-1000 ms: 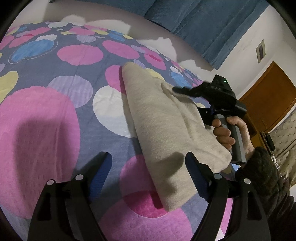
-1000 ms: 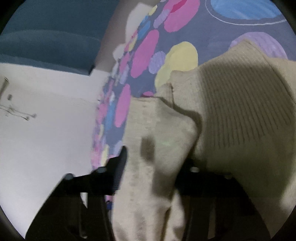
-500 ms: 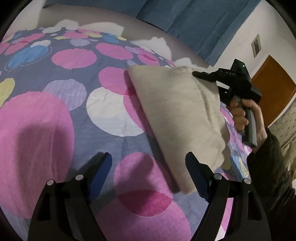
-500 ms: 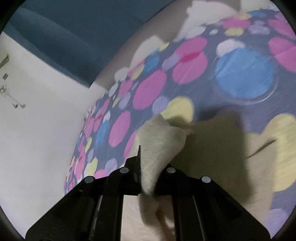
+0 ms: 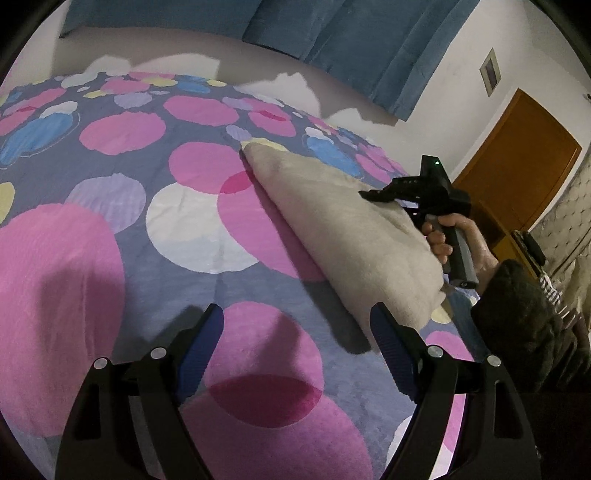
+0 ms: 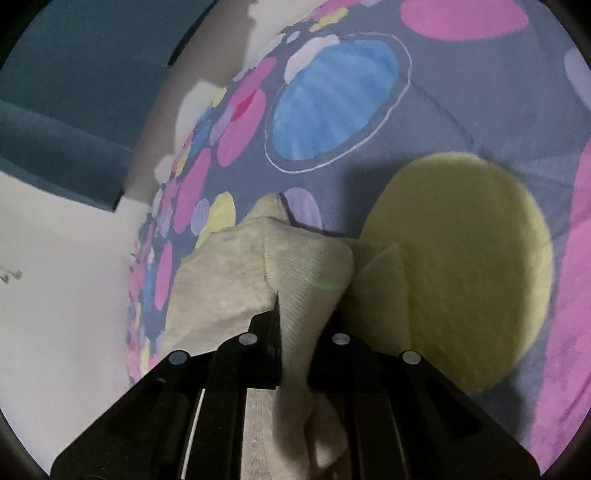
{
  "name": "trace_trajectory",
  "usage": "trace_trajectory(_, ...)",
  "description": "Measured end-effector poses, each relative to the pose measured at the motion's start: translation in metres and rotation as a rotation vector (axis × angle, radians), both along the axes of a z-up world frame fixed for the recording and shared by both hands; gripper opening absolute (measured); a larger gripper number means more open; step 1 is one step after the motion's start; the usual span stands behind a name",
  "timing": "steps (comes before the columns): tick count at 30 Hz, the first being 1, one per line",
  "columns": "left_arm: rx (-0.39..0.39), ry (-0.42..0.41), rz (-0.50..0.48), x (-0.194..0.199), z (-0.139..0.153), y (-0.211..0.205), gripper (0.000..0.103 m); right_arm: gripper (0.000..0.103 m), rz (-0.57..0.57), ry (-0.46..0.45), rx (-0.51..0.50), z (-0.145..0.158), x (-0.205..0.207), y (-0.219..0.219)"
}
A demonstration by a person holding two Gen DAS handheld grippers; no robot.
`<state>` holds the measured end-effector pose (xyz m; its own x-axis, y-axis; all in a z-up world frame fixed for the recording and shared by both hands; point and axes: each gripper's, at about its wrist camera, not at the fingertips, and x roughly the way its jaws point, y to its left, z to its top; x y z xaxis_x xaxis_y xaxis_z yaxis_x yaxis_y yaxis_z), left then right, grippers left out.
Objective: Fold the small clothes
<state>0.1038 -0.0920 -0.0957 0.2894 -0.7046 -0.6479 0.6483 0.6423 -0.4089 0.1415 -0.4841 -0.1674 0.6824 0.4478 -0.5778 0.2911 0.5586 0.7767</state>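
A beige knitted garment [image 5: 343, 229] lies folded lengthwise on the dotted bedspread [image 5: 110, 240], running from the middle toward the right. My left gripper [image 5: 297, 343] is open and empty, hovering above the bedspread just left of the garment's near end. My right gripper [image 5: 373, 195] reaches over the garment's right edge from the right. In the right wrist view it [image 6: 295, 325] is shut on a ribbed fold of the garment [image 6: 306, 266], which bunches up between the jaws.
The bed's far edge meets a blue curtain [image 5: 332, 33] and white wall. A brown wooden door [image 5: 517, 166] stands at the right. A large yellow dot of the bedspread [image 6: 461, 266] lies beside the held fold.
My right gripper, shut on the garment's edge, has swung it over and down toward the bedspread, so the garment now lies narrower and lower. My left gripper has stayed open and nearly still.
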Motion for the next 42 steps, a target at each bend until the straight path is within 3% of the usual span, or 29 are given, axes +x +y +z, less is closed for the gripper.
trace_trajectory(5, -0.024, 0.014, -0.006, -0.002, 0.001, 0.002, 0.08, 0.017, -0.043, -0.05, 0.06, 0.018, -0.032, -0.01)
trace_trajectory(7, -0.057, 0.011, -0.039, -0.008, 0.005, 0.001, 0.08, 0.031, -0.071, -0.097, 0.077, 0.031, -0.063, -0.015)
trace_trajectory(9, -0.059, -0.015, -0.076, -0.021, 0.009, -0.003, 0.081, 0.035, -0.094, -0.118, 0.093, 0.036, -0.096, -0.015)
trace_trajectory(13, 0.049, -0.081, -0.126, -0.042, 0.008, -0.024, 0.082, 0.038, -0.102, -0.107, 0.124, 0.032, -0.159, -0.007)
trace_trajectory(16, 0.103, -0.069, -0.088, -0.042, 0.003, -0.033, 0.082, 0.038, -0.11, -0.087, 0.171, 0.021, -0.187, 0.004)
trace_trajectory(20, 0.167, -0.048, -0.02, -0.037, -0.004, -0.037, 0.082, 0.038, -0.084, -0.087, 0.235, 0.012, -0.198, 0.014)
trace_trajectory(30, 0.211, -0.026, 0.054, -0.028, -0.012, -0.033, 0.082, 0.039, -0.151, -0.081, 0.293, -0.007, -0.185, 0.019)
trace_trajectory(32, 0.207, -0.02, 0.054, -0.028, -0.012, -0.032, 0.082, 0.037, -0.137, -0.096, 0.3, -0.008, -0.18, 0.022)
trace_trajectory(33, 0.201, -0.015, 0.056, -0.027, -0.012, -0.031, 0.082, 0.03, -0.119, -0.096, 0.299, -0.007, -0.175, 0.024)
trace_trajectory(34, 0.188, -0.012, 0.063, -0.027, -0.011, -0.028, 0.082, 0.013, -0.106, -0.095, 0.294, -0.006, -0.174, 0.025)
trace_trajectory(35, 0.179, -0.013, 0.072, -0.027, -0.01, -0.026, 0.082, 0.01, -0.095, -0.104, 0.278, -0.001, -0.175, 0.027)
trace_trajectory(39, 0.156, 0.013, 0.101, -0.022, -0.011, -0.017, 0.082, 0.007, -0.089, -0.178, 0.205, 0.023, -0.194, 0.028)
trace_trajectory(42, 0.174, -0.001, 0.094, -0.023, -0.011, -0.019, 0.082, 0.006, -0.105, -0.143, 0.133, 0.019, -0.211, 0.028)
